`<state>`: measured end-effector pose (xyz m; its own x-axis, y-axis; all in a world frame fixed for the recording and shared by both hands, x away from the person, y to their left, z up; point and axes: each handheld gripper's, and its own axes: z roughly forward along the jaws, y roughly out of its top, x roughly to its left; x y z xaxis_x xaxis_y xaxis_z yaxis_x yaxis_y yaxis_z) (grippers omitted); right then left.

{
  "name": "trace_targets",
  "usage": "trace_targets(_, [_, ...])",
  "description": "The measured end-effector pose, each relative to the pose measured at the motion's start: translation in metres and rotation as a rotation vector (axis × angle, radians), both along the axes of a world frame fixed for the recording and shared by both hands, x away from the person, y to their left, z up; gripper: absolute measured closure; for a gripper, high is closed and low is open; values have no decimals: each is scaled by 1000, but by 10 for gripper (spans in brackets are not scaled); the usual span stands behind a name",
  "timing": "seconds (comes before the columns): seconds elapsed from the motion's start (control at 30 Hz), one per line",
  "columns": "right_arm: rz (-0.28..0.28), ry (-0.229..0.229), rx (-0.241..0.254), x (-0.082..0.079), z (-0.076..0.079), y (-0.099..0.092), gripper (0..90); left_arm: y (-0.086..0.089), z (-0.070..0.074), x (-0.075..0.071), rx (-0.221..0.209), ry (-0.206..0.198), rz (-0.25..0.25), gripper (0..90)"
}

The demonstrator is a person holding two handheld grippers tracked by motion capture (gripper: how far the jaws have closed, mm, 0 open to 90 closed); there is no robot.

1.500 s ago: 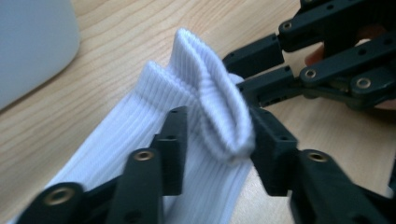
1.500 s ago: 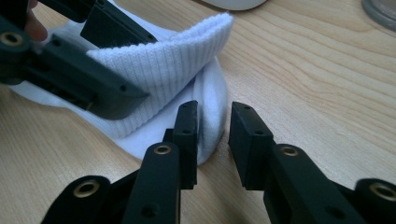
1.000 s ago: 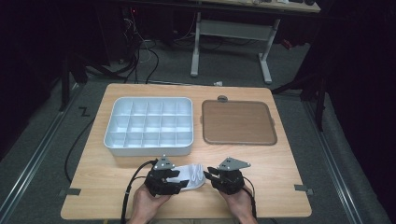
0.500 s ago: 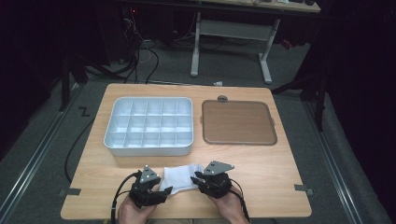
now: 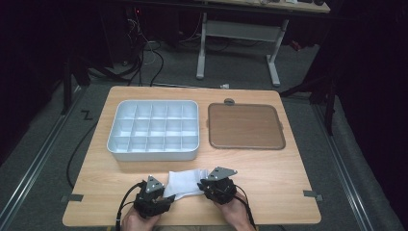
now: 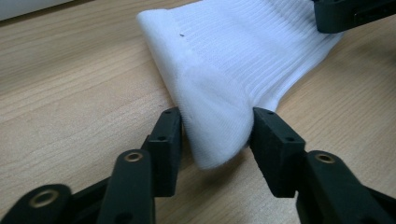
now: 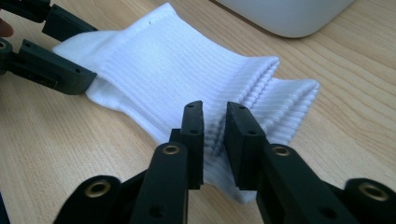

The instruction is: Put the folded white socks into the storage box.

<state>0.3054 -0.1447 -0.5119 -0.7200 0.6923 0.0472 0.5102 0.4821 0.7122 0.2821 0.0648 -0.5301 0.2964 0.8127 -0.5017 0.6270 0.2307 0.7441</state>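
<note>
Seen from the high view, a pale wooden table (image 5: 269,173) carries a white compartment tray (image 5: 154,130) at centre left and a brown tray (image 5: 245,126) at centre right, while at the bottom edge a white sock (image 5: 185,183) lies between the left gripper (image 5: 161,196) and the right gripper (image 5: 208,185). From the left gripper view, the black jaws, which have just been closing, press on the sock's rounded near end at lower centre. From the right gripper view, its jaws, also just closing, pinch the ribbed cuff at centre frame.

Both tongs (image 5: 166,193) (image 5: 206,185) closed further on the white sock (image 5: 184,183), nearer the table's front edge.
</note>
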Motion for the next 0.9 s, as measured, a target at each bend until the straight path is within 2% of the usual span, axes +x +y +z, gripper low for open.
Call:
trace_targets(0.1, [-5,-1,-8,1,0,-1,833,0,-1,0,8,-6,-5,641])
trace_targets(0.33, [-9,-13,-2,1,0,-1,857,1,-2,0,18,-20,5,732])
trace_targets(0.77, [-42,-42,30,3,5,-10,875,-1,-3,1,48,-35,17,826])
trace_targets(0.9, [-55,-49,30,2,6,-14,886,-3,-3,1,67,-41,18,829])
